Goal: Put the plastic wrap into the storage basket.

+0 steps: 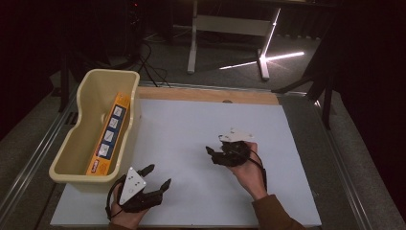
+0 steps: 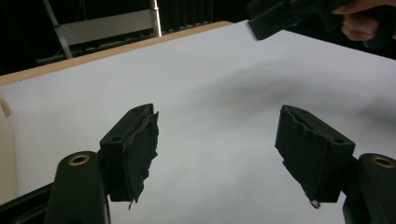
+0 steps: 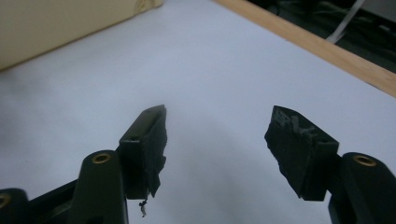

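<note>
Status: the orange box [image 1: 109,135] lies lengthwise inside the cream tub [image 1: 72,143], which stands at the left edge of the bench [image 1: 201,124]. Judged from how things lie, the packing step looks done; nothing else sits loose on the white sheet in the high view, so little appears left beyond parking the tools (a judgement only).

Left gripper [image 1: 157,178]: held low at the near left corner of the bench, just beside the near right corner of the tub but not touching it. Its fingers [image 2: 135,149] are spread wide with bare white surface between them, holding nothing. They point away from the tub toward the middle of the bench, so the box is off to their left and behind.

Right gripper [image 1: 210,154]: held over the middle of the bench, aimed leftward toward the tub. Its fingers [image 3: 149,140] are likewise released and vacant. In the right gripper view the tub wall [image 3: 56,23] shows at upper left, well apart from the fingertips.

The box is clear of both grippers, resting against the tub's right wall with its label side up.
</note>
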A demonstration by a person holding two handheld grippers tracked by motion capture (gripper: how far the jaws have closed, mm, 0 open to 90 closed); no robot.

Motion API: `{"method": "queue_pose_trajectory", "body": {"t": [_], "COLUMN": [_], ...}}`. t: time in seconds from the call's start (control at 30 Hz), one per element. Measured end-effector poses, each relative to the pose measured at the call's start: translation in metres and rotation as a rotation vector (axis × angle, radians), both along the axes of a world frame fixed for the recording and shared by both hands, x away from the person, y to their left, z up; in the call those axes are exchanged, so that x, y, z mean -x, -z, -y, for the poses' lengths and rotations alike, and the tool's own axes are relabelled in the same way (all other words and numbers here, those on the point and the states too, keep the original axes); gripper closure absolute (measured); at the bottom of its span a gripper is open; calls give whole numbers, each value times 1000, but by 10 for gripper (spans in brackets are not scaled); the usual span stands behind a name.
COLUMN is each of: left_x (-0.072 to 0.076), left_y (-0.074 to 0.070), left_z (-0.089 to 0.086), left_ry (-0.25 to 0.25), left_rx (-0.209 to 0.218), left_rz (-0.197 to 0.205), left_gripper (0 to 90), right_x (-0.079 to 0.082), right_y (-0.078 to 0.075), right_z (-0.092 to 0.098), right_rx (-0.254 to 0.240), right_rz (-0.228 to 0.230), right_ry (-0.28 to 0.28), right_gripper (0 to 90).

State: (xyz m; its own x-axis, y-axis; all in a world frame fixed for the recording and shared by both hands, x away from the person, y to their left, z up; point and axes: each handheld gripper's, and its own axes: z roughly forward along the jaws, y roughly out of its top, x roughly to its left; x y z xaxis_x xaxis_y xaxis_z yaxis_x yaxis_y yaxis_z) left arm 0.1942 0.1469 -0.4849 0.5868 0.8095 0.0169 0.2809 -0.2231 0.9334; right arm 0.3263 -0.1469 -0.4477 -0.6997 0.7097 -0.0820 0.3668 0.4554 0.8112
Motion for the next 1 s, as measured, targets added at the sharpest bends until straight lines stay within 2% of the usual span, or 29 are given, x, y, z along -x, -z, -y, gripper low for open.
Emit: {"method": "queue_pose_trajectory", "body": {"t": [0.17,0.27,0.33,0.43,0.53,0.63,0.73,0.83,1.0], "left_x": [-1,-1,-2,-2,-2,-2,-2,-2,-3], "left_y": [0,1,0,0,1,1,1,1,2], "left_z": [0,1,0,-1,0,1,2,3,6], "left_ry": [-7,-15,-17,-23,-35,-36,-38,-41,-35], "left_rx": [-3,-8,-10,-16,-19,-25,-31,-36,-41], "left_rz": [-3,-4,-4,-5,-12,-12,-13,-14,-20], "left_gripper": [294,293,293,293,294,294,294,294,295], "right_x": [13,16,19,28,36,49,61,69,69], "right_y": [12,17,19,21,23,24,27,32,35], "right_z": [28,42,53,69,84,97,108,115,116], "right_rx": [-63,-62,-96,-99,-134,-137,-163,-206,-194], "right_rz": [28,16,11,27,16,36,52,39,42], "right_ry": [44,46,49,69,82,90,107,116,98], "right_gripper": [387,376,356,330,322,319,316,312,295]}}
